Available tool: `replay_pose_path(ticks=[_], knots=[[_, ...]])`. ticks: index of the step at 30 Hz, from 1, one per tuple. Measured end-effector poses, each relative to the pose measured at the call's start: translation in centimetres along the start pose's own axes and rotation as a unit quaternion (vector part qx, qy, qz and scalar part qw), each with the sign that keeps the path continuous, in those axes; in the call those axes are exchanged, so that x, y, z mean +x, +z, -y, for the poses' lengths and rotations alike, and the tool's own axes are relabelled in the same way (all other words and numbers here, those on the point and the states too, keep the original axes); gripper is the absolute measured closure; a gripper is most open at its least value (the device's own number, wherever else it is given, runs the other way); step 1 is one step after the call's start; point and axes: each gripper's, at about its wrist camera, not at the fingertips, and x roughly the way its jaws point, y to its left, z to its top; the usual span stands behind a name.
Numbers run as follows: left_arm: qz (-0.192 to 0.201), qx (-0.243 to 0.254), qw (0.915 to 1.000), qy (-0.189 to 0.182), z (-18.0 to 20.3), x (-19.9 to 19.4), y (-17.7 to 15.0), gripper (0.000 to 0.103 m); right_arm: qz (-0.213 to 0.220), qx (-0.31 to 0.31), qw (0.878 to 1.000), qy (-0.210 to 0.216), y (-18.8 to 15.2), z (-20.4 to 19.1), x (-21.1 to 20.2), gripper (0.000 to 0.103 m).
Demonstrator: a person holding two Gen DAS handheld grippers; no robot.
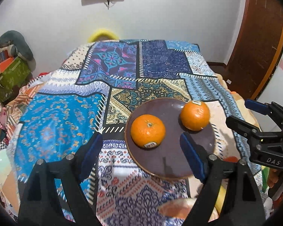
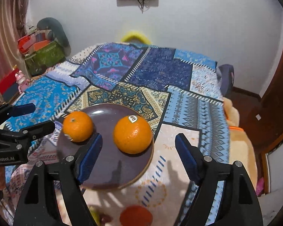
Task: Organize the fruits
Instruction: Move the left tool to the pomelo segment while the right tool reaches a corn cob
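Two oranges rest on a dark brown plate (image 1: 166, 162) on the patchwork cloth. The left orange (image 1: 148, 130) has a sticker low on its front; the right orange (image 1: 194, 115) sits at the plate's far right rim. My left gripper (image 1: 141, 156) is open and empty, above the plate's near left side. My right gripper (image 2: 139, 156) is open and empty, straddling the right orange (image 2: 133, 134); the left orange (image 2: 78, 126) and the plate (image 2: 111, 177) show there too. Each gripper shows in the other's view, the right one (image 1: 241, 113) and the left one (image 2: 34, 115).
More fruit lies near the front edge: an orange-red one (image 2: 135, 215), a yellow-green one (image 2: 94, 214) and a pale orange one (image 1: 176, 208). A green box (image 2: 45, 56) with clutter stands at the far left. A wooden door (image 1: 262, 43) is on the right.
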Motion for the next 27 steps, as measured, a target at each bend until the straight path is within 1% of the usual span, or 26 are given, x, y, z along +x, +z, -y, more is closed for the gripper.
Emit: replay_pose_path(ticks=[8, 12, 14, 17, 21, 27], knots=[[0.024, -0.003, 0.9997, -0.007, 1.2, -5.9, -1.7, 0.016, 0.019, -0.004, 1.0, -0.003, -1.9, -1.0, -5.0, 0.023], [0.033, -0.01, 0.9993, -0.015, 1.7, -8.7, -3.6, 0.014, 0.031, 0.009, 0.999, -0.001, -3.4, -1.2, -7.9, 0.022], [0.036, -0.007, 0.9992, -0.016, 2.1, -9.8, -4.4, 0.013, 0.039, 0.02, 0.999, 0.003, -4.2, -1.3, -9.2, 0.018], [0.037, 0.002, 0.9992, -0.017, 2.7, -11.2, -6.0, 0.012, 0.041, 0.027, 0.999, 0.006, -5.5, -1.6, -10.7, 0.018], [0.025, 0.01, 0.9994, -0.02, 3.5, -12.0, -8.2, 0.012, 0.032, 0.024, 0.999, 0.0, -7.6, -2.2, -11.7, 0.018], [-0.006, 0.008, 0.9995, -0.031, 4.0, -11.1, -10.8, 0.012, -0.019, 0.029, 0.999, 0.012, -10.9, -2.7, -10.2, 0.018]])
